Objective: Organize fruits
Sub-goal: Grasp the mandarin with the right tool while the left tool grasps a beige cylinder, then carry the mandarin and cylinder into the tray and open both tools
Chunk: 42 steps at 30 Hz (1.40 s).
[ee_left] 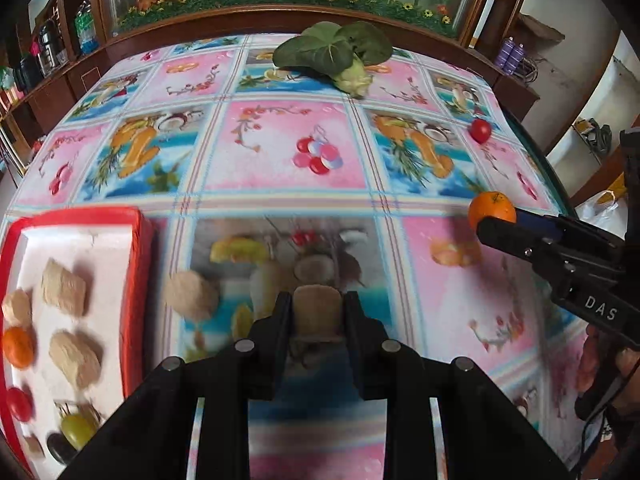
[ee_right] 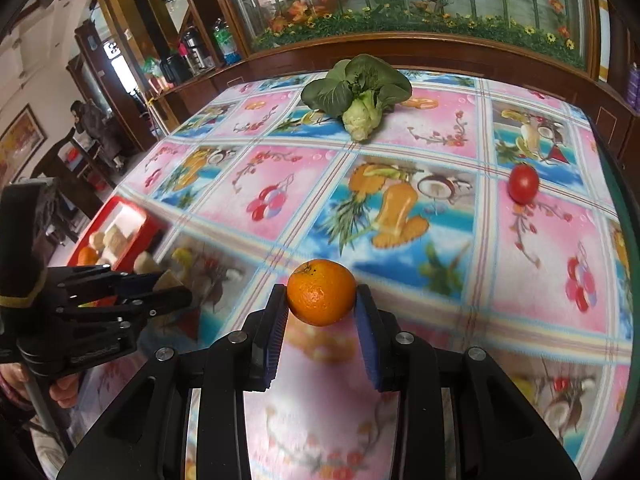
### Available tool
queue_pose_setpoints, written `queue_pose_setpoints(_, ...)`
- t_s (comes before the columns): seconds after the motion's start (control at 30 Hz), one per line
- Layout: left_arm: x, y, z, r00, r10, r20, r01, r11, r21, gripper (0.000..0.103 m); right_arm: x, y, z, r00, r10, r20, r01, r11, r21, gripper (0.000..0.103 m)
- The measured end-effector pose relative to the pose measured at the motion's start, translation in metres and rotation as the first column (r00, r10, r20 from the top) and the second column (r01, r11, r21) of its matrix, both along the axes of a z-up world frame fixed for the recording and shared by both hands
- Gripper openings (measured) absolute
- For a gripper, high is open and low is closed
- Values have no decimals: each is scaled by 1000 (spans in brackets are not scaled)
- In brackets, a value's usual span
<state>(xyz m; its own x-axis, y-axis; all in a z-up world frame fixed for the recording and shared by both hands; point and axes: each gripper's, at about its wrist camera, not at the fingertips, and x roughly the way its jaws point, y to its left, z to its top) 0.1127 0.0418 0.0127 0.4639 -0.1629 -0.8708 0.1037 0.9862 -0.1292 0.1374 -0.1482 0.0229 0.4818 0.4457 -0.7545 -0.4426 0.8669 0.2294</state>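
Note:
My left gripper [ee_left: 318, 300] is shut on a beige, ridged fruit piece [ee_left: 317, 314] just above the patterned tablecloth. A second beige piece [ee_left: 192, 296] lies on the cloth to its left, beside the red tray [ee_left: 136, 264]. The white-lined tray holds several beige pieces, an orange [ee_left: 18, 346], a red tomato [ee_left: 18, 404] and a green grape [ee_left: 76, 430]. My right gripper [ee_right: 322, 292] is shut on an orange [ee_right: 321, 298] held off the table. In the left wrist view that orange [ee_left: 492, 206] shows at the right. A cherry tomato [ee_right: 523, 183] lies loose at the far right.
A green leafy cabbage [ee_right: 356, 96] lies at the table's far side. A dark wooden cabinet with a glass front [ee_right: 400, 8] runs behind the table. A person [ee_right: 92, 120] stands in the room at the far left. The table edge drops off on the right.

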Motion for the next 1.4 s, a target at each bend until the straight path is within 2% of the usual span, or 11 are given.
queue_pose_setpoints(0.13, -21, -4, -6, 999, 15, -36, -16, 999, -27, 29, -25, -4, 1, 1000, -8, 24, 9, 999, -35, 33)
queue_pose_setpoints(0.23, -40, -11, -6, 1000, 15, -25, -15, 1000, -7, 29, -46, -6, -1, 999, -20, 30, 22, 998, -53, 33)
queue_pose_setpoints(0.4, -66, -19, -6, 1000, 0, -28, -1, 1000, -29, 29, -73, -10, -4, 998, -48, 31, 50, 996, -70, 33)
queue_pose_setpoints(0.57, -84, -15, -3, 999, 10, -36, -12, 998, -65, 29, -102, -9, -8, 997, -74, 16, 75, 995, -73, 33)
queue_pose_setpoints(0.77, -104, -5, 8, 1000, 23, -8, -23, 998, -62, 29, -127, -2, -8, 996, -87, 0, 87, 994, -72, 33)
queue_pose_setpoints(1.07, -121, 25, 28, 997, 58, 42, -55, 996, -66, 29, -144, 37, 11, 998, -43, 35, 45, 997, -68, 33)
queue_pose_setpoints(1.4, -135, 77, 39, 983, 169, 73, -164, 984, -71, 28, -153, 101, 28, 995, 78, 66, -74, 995, -64, 33)
